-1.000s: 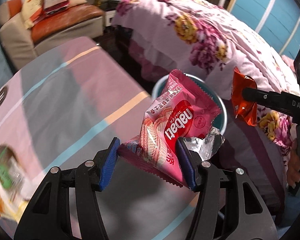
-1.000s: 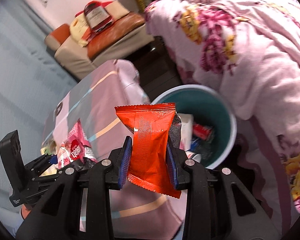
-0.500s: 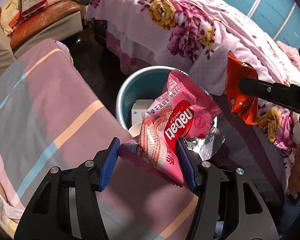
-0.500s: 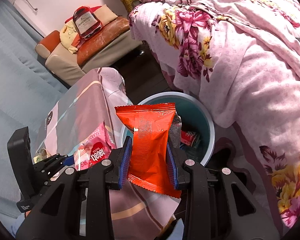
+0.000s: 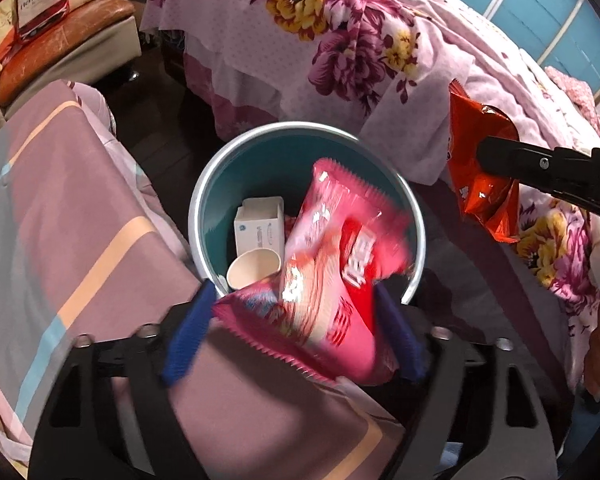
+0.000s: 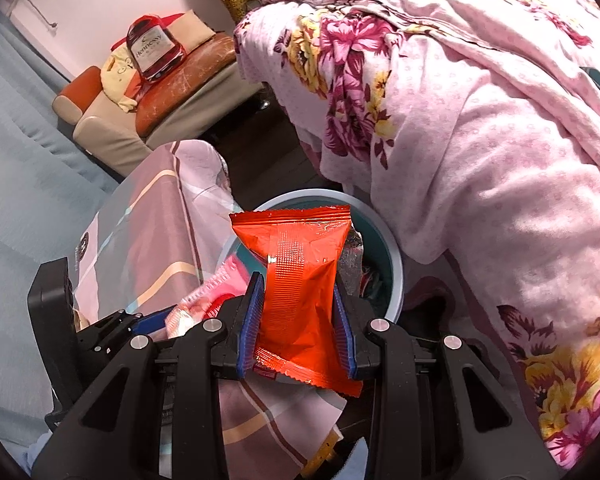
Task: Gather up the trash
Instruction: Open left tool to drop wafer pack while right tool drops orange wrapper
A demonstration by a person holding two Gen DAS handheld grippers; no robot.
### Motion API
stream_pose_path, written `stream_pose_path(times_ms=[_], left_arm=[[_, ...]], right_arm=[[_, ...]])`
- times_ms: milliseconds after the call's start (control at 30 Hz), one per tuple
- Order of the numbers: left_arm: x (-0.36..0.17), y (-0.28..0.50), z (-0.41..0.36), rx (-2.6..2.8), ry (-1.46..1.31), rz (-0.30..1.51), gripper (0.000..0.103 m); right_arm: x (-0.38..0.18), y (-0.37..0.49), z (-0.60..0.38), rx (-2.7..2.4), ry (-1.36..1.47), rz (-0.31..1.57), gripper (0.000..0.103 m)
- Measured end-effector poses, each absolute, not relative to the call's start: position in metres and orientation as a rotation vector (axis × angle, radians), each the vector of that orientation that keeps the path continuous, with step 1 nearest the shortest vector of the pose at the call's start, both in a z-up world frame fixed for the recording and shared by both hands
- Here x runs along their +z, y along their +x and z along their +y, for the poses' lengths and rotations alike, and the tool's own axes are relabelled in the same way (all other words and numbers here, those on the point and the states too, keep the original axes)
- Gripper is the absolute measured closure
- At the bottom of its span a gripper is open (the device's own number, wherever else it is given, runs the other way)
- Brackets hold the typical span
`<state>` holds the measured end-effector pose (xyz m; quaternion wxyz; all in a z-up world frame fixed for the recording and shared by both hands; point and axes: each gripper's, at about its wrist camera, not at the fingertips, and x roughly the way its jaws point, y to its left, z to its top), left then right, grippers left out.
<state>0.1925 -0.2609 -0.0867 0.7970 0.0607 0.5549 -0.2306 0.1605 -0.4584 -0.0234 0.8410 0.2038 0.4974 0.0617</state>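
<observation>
The left tool (image 5: pixel 296 332) has just spread its jaws, and the pink wafer packet (image 5: pixel 332 276), blurred and loose between them, tips toward the teal bin (image 5: pixel 204 200) just ahead. The right tool (image 6: pixel 298 324) stays clamped on the orange wrapper (image 6: pixel 296 280), its drop probably next.

Pink wafer wrapper (image 5: pixel 332 280): motion-blurred, tilted, between my left tool's spread blue pads, which no longer pinch it. It hangs over the near rim of the bin, crimped top edge inside the opening.

Orange wrapper (image 6: pixel 300 292): upright, crinkled foil, clamped at its waist in my right tool, ahead of and above the bin's near side.

Bin (image 5: pixel 208 184): round, teal inside, pale rim, just ahead of both tools. Inside: a white carton (image 5: pixel 260 228) and a paper cup (image 5: pixel 254 272) on its side.
</observation>
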Motion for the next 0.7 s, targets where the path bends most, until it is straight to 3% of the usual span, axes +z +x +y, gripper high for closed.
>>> stream_pose_path(times_ms=[700], left_arm=[[-0.084, 0.190, -0.225, -0.461, 0.051, 1.205, 0.012]], right_arm=[[-0.038, 0.174, -0.434, 0.122, 0.384, 1.123, 0.069]])
